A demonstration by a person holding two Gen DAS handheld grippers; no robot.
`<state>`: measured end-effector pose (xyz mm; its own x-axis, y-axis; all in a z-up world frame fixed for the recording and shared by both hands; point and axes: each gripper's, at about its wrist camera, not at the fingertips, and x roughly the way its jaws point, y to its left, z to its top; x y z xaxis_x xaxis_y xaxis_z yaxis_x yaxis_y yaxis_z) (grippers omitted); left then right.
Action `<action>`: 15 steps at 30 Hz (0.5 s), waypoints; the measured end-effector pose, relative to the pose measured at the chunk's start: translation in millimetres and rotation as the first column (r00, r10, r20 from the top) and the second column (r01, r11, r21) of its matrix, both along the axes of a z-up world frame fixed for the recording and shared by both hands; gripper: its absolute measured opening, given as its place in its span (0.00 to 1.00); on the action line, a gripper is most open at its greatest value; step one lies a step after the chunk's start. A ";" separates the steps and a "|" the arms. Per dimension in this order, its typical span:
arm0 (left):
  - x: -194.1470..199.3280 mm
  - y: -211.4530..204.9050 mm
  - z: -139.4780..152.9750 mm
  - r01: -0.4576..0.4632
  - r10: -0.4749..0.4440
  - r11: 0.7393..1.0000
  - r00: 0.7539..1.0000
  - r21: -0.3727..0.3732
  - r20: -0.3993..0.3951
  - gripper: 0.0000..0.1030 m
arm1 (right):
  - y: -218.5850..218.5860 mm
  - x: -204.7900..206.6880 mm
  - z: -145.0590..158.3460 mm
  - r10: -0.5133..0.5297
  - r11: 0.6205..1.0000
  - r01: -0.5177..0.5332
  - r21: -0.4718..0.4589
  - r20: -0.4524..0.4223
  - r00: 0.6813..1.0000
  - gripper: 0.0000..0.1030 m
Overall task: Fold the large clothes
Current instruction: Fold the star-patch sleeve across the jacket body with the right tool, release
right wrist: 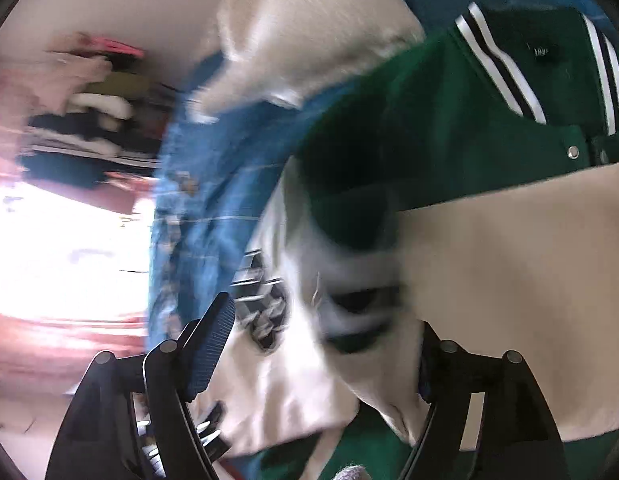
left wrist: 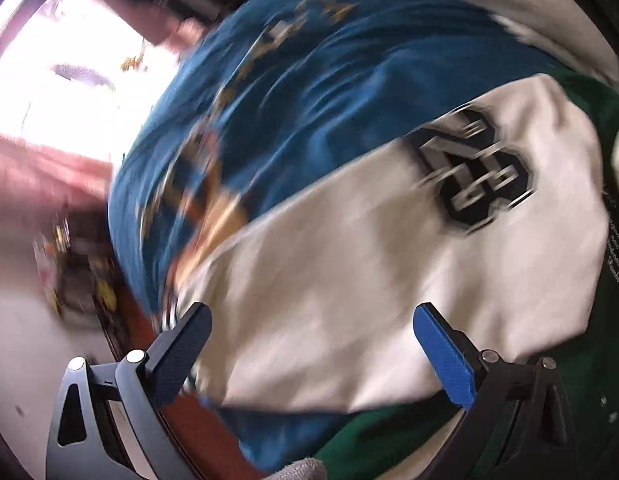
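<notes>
A green varsity jacket [right wrist: 449,120] with cream sleeves lies on a blue patterned bedspread [left wrist: 329,80]. In the left wrist view a cream sleeve [left wrist: 369,280] with a black number patch [left wrist: 477,172] lies folded across the green body [left wrist: 389,436]. My left gripper [left wrist: 311,320] is open just above this sleeve, empty. In the right wrist view the striped collar [right wrist: 497,68] and a snap button [right wrist: 572,152] show. My right gripper [right wrist: 325,328] is open, with cream sleeve cloth [right wrist: 509,280] lying between and under its fingers. Both views are motion-blurred.
A white fluffy cloth [right wrist: 309,40] lies on the bedspread beyond the jacket, and also shows in the left wrist view [left wrist: 529,4]. A bright window [left wrist: 69,92] and shelves with stacked clothes [right wrist: 89,120] stand to the left. Red-brown floor [right wrist: 61,344] runs beside the bed.
</notes>
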<state>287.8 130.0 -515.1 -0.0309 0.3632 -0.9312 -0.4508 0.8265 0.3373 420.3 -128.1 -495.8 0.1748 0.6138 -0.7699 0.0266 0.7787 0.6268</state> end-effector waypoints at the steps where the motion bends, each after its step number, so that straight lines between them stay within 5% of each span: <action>1: -19.0 14.7 -2.3 -0.058 0.057 0.998 0.998 -0.038 -0.013 1.00 | -7.3 -4.2 3.0 -0.002 1.000 0.002 -0.026 -0.008 1.000 0.75; 5: -75.9 52.7 -23.1 -0.245 0.241 0.948 0.969 -0.203 -0.049 1.00 | -51.8 -12.6 1.6 -0.033 0.994 0.025 -0.104 -0.070 0.997 0.75; 8: -113.0 81.1 -52.7 -0.407 0.409 0.835 0.909 -0.371 -0.077 0.99 | -80.1 -15.3 -12.3 -0.067 0.992 0.050 -0.114 -0.150 0.986 0.75; 10: -127.6 98.4 -76.8 -0.496 0.522 0.722 0.848 -0.483 -0.090 0.99 | -79.6 -24.8 -25.3 -0.072 0.990 0.048 -0.135 -0.179 0.981 0.75; 13: -131.8 120.6 -95.5 -0.556 0.652 0.604 0.757 -0.571 -0.046 0.99 | -70.7 -32.1 -43.2 -0.079 0.987 0.049 -0.154 -0.201 0.976 0.75; 15: -126.4 136.2 -95.6 -0.583 0.713 0.586 0.701 -0.563 0.015 0.90 | -66.1 -34.9 -47.2 -0.088 0.984 0.054 -0.168 -0.202 0.976 0.75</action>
